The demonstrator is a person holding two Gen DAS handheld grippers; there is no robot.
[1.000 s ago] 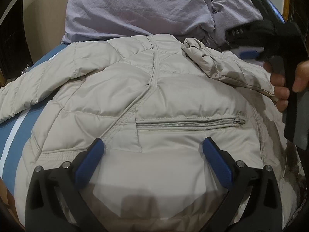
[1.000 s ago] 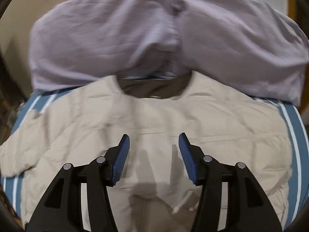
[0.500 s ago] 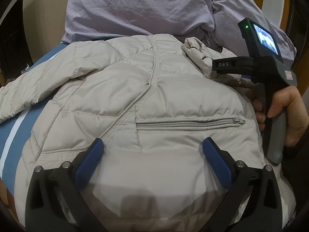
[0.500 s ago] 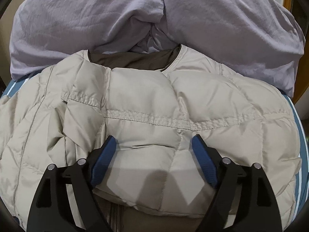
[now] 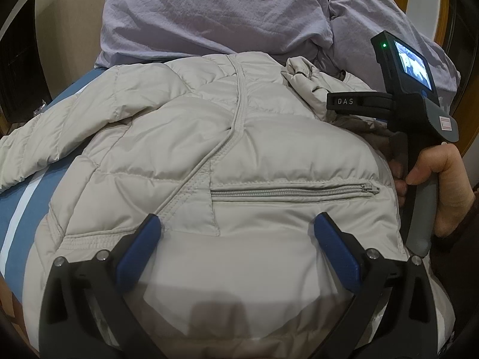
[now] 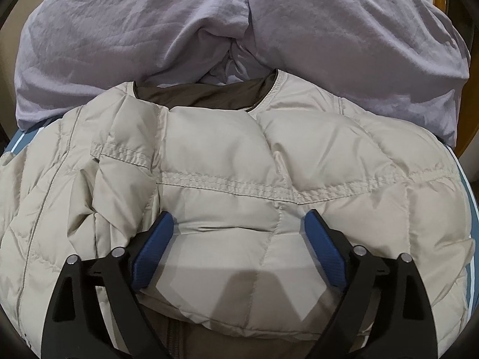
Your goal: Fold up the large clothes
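Lowered right gripper [image 6: 238,233], jaws opening, over jacket [image 6: 239,155] on striped bed [image 5: 18,197].

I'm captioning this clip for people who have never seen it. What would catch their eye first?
A puffy beige jacket fills the middle of both views, spread on a blue striped bed, with a zipped pocket near the left gripper. Behind it lies a rumpled lilac duvet. The right gripper sits low over the jacket's folded chest, its jaws opening with nothing pinched, and a hand holds its handle at the right edge.
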